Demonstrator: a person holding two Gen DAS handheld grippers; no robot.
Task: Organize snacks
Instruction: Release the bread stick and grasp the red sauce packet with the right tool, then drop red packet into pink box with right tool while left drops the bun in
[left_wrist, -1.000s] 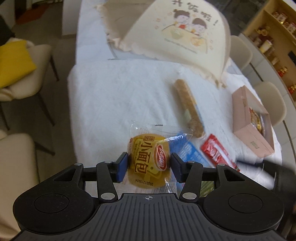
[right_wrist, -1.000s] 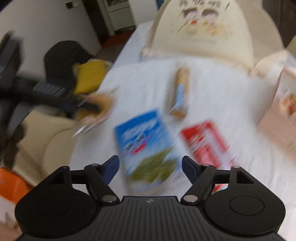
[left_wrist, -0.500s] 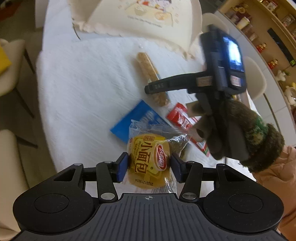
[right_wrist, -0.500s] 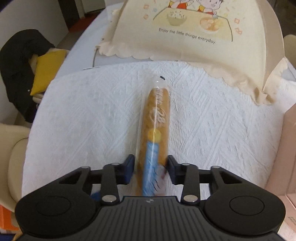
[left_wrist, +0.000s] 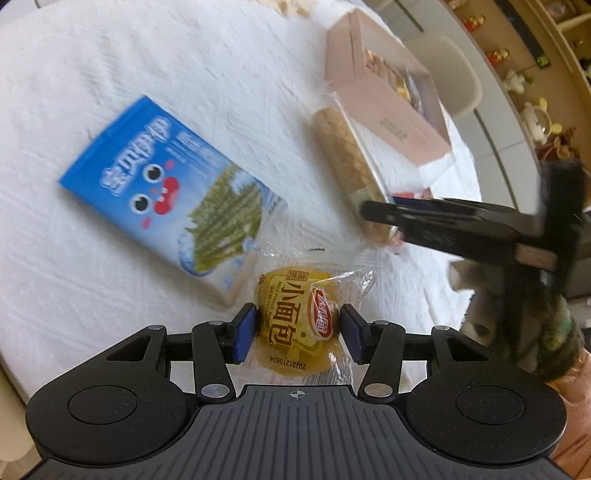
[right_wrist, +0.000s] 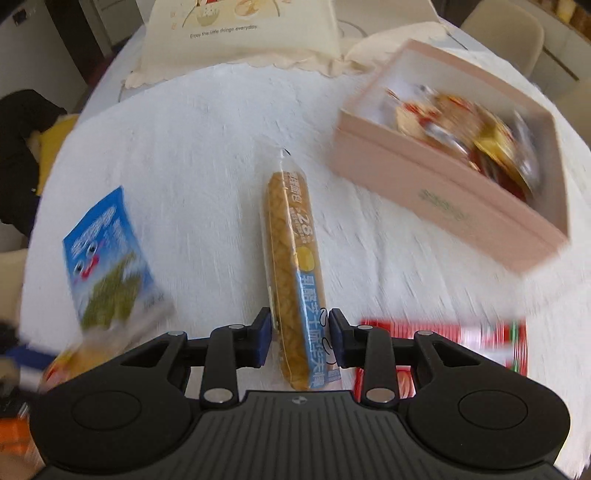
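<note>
Counter (right_wrist: 207, 155) under a white textured cloth carries everything. At the far edge, a cream food cover (right_wrist: 240, 33) printed with cartoon kids, partly cut off by the frame. Pink open box (right_wrist: 436, 192) sits right of centre, already holding blurred wrapped snacks (right_wrist: 476, 136); its near wall faces the right gripper. Blue seaweed snack packet (left_wrist: 173, 184) lies flat on the cloth to the left, well apart from the box. Red packet (right_wrist: 461, 332) lies flat at the near right, partly hidden behind the right gripper's linkage. Long bread stick in clear wrapper (right_wrist: 295, 273) points toward the far edge, between the blue packet and the box; right gripper (right_wrist: 300, 341) is clamped on its near end, pads pressed to both sides. In the left wrist view this stick runs beside the box's long wall, its near end covered by the right gripper's black fingers and a gloved hand (left_wrist: 517, 306). Small yellow bread bun in clear wrapper (left_wrist: 299, 321) is pinched in the left gripper (left_wrist: 297, 328), just beside the blue packet's near corner; can't tell if it touches the cloth.
</note>
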